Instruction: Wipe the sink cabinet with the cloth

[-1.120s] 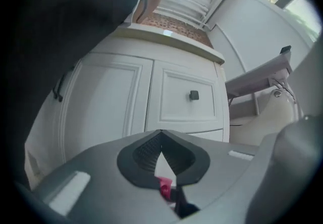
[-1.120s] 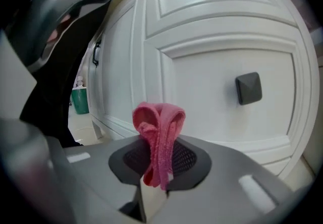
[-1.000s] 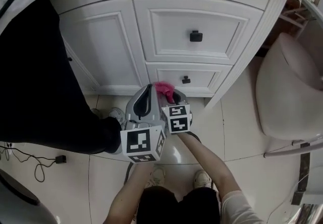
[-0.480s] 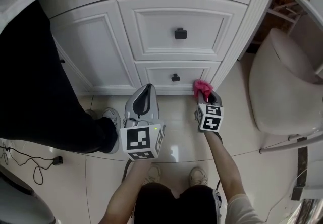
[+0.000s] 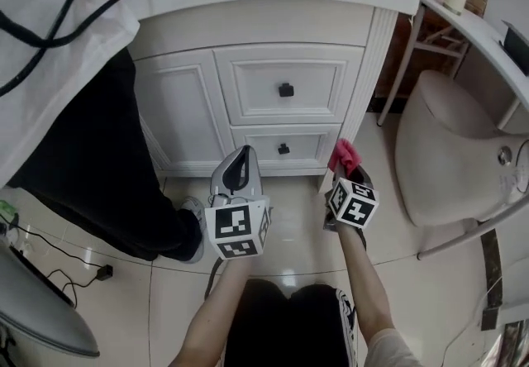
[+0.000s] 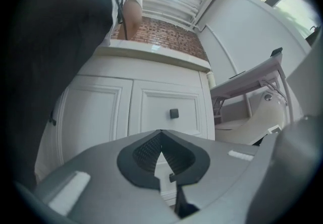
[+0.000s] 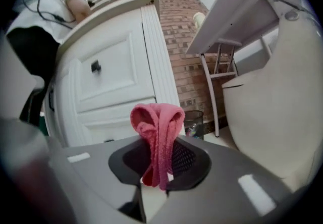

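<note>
The white sink cabinet (image 5: 281, 92) stands ahead, with a door at the left and two drawers with black knobs. A pink cloth (image 5: 344, 154) sticks up from my right gripper (image 5: 342, 169), which is shut on it just off the cabinet's fluted right corner post (image 5: 357, 101). In the right gripper view the folded cloth (image 7: 157, 127) hangs between the jaws, with the cabinet (image 7: 113, 74) to the left. My left gripper (image 5: 237, 160) is shut and empty, held low in front of the lower drawer (image 5: 283, 147). From the left gripper view the cabinet (image 6: 151, 107) rises behind the closed jaws.
A person in a white top and black trousers (image 5: 74, 126) stands against the cabinet's left side. A white toilet (image 5: 455, 150) sits at the right beside a white shelf (image 5: 471, 26). A small bin (image 7: 194, 123) stands by the brick wall. Cables (image 5: 58, 254) lie on the tiled floor.
My right gripper has carried the cloth from the lower drawer rightward to the cabinet's right corner. The head view has pulled back, and the countertop now shows. The left gripper has barely moved.
</note>
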Tool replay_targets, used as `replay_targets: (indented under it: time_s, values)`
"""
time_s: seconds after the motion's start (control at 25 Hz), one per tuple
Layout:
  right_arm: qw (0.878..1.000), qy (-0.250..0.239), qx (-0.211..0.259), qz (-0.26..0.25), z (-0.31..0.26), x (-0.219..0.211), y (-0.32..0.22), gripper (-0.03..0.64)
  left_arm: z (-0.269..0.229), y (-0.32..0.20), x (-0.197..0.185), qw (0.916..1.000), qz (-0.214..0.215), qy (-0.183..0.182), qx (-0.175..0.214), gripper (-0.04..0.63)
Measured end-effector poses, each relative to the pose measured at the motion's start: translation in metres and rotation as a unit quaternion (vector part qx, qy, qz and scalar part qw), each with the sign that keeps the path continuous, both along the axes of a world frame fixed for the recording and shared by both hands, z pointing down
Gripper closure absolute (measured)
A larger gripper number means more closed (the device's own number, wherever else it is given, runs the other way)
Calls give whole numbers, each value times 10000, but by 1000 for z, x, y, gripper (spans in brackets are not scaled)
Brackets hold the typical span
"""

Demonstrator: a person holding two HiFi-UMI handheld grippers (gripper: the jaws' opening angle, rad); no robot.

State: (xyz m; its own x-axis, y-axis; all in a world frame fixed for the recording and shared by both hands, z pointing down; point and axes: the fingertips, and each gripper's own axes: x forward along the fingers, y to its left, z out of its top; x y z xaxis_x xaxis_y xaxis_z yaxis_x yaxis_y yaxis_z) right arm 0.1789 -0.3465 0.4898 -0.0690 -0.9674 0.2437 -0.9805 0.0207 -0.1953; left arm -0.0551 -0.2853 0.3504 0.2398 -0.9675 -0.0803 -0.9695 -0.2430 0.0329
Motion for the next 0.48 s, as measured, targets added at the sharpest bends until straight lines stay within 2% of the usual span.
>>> replay_targets:
  time_s: [0.16, 0.28, 0.36, 0.4, 0.48]
  values:
    - [9960, -553, 514, -473, -91, -51, 50, 549, -46, 40, 14, 9993, 51, -163, 323, 580]
    - [9905, -724, 885, -760, -141, -80, 102, 549, -56, 80, 16, 9989, -18, -111, 452, 580]
    - [9858, -926, 1105, -857, -162, -95, 132, 549, -58, 103, 18, 9975, -85, -245, 656, 580]
    - [9844, -904, 1209, -904, -168, -102, 144, 548, -60, 112, 20, 9959, -111, -367, 820, 580]
    - [9844, -517, 1356, -991, -170, -111, 160, 548, -64, 125, 23, 9928, -141, -578, 1040, 580]
